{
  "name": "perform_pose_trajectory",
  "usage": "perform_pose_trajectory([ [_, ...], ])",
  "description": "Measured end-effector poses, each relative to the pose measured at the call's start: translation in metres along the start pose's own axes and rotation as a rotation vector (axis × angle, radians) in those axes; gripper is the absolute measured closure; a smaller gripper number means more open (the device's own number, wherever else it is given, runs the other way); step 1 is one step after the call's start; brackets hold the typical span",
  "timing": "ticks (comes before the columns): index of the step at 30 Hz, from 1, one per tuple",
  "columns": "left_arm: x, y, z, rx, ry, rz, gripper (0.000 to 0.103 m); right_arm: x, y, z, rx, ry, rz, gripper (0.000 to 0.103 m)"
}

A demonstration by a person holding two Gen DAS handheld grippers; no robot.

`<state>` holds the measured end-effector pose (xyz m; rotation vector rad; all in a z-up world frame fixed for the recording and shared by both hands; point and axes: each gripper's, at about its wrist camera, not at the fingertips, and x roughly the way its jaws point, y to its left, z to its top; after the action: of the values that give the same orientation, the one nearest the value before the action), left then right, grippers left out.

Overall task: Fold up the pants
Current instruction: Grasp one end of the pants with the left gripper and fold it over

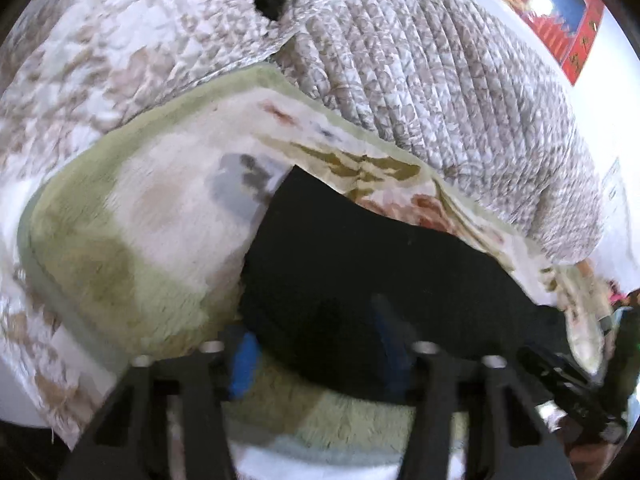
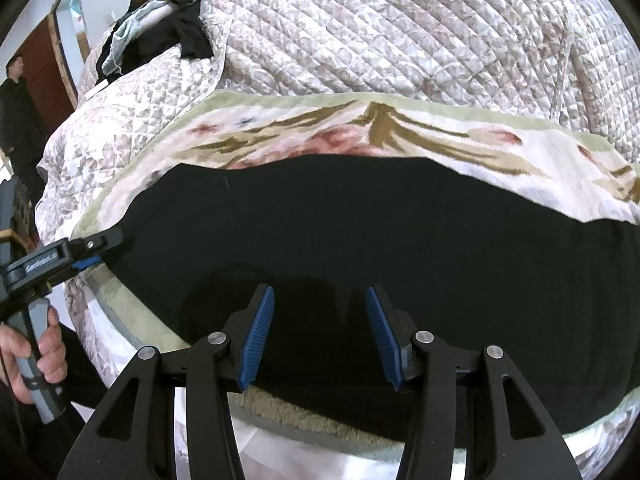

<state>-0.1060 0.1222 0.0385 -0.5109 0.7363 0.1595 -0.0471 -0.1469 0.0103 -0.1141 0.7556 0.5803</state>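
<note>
Black pants [image 2: 360,232] lie flat on a floral fleece blanket [image 2: 380,136] on a bed. They also show in the left wrist view [image 1: 360,248]. My right gripper [image 2: 320,332] is open, its blue pads [image 2: 258,336] spread just above the pants' near edge. My left gripper [image 1: 316,344] is open low over the pants' left end, with the cloth between its fingers [image 1: 244,364]. It also shows from the side in the right wrist view [image 2: 100,250], at the pants' left corner.
A quilted floral bedcover [image 2: 400,32] is heaped behind the blanket. Dark clothes [image 2: 168,32] lie on the far left of the bed. A person in black [image 2: 16,100] stands by a doorway. A red poster [image 1: 560,8] hangs on the wall.
</note>
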Motion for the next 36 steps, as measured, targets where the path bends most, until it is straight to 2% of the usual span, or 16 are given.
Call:
perform_pose_trajectory([
  [1, 0.004, -0.004, 0.001, 0.022, 0.0, 0.013, 0.078, 0.0, -0.001, 0.0, 0.006, -0.003, -0.003, 0.054],
  [2, 0.006, -0.005, 0.002, 0.026, 0.005, 0.022, 0.088, 0.0, -0.003, 0.0, 0.012, -0.004, -0.004, 0.054],
  [5, 0.002, -0.008, 0.008, 0.028, -0.002, 0.018, 0.097, 0.0, -0.009, -0.002, 0.038, 0.0, -0.006, 0.054],
  [9, -0.012, -0.033, 0.022, 0.076, -0.04, -0.04, 0.097, -0.006, -0.021, -0.004, 0.069, -0.011, -0.017, 0.054],
  [13, -0.013, -0.091, 0.036, 0.178, -0.045, -0.138, 0.097, -0.017, -0.043, -0.007, 0.138, -0.026, -0.023, 0.054],
  [17, 0.0, -0.166, 0.033, 0.308, -0.019, -0.25, 0.097, -0.036, -0.071, -0.009, 0.206, -0.055, -0.065, 0.054],
  [20, 0.016, -0.216, 0.014, 0.387, 0.034, -0.338, 0.097, -0.051, -0.096, -0.015, 0.262, -0.078, -0.097, 0.054],
  [22, 0.033, -0.241, -0.006, 0.423, 0.096, -0.391, 0.097, -0.061, -0.116, -0.022, 0.309, -0.087, -0.128, 0.054],
  [26, 0.064, -0.259, -0.051, 0.47, 0.239, -0.443, 0.097, -0.073, -0.147, -0.033, 0.389, -0.095, -0.186, 0.054],
  [29, 0.075, -0.257, -0.069, 0.471, 0.328, -0.452, 0.096, -0.075, -0.164, -0.038, 0.447, -0.092, -0.202, 0.054],
  [31, 0.067, -0.25, -0.065, 0.437, 0.341, -0.498, 0.088, -0.075, -0.167, -0.037, 0.464, -0.097, -0.188, 0.054],
  [34, 0.043, -0.238, -0.05, 0.428, 0.289, -0.533, 0.066, -0.075, -0.162, -0.033, 0.456, -0.105, -0.144, 0.054],
  [36, 0.027, -0.226, -0.034, 0.416, 0.229, -0.528, 0.059, -0.071, -0.154, -0.029, 0.436, -0.104, -0.098, 0.054],
])
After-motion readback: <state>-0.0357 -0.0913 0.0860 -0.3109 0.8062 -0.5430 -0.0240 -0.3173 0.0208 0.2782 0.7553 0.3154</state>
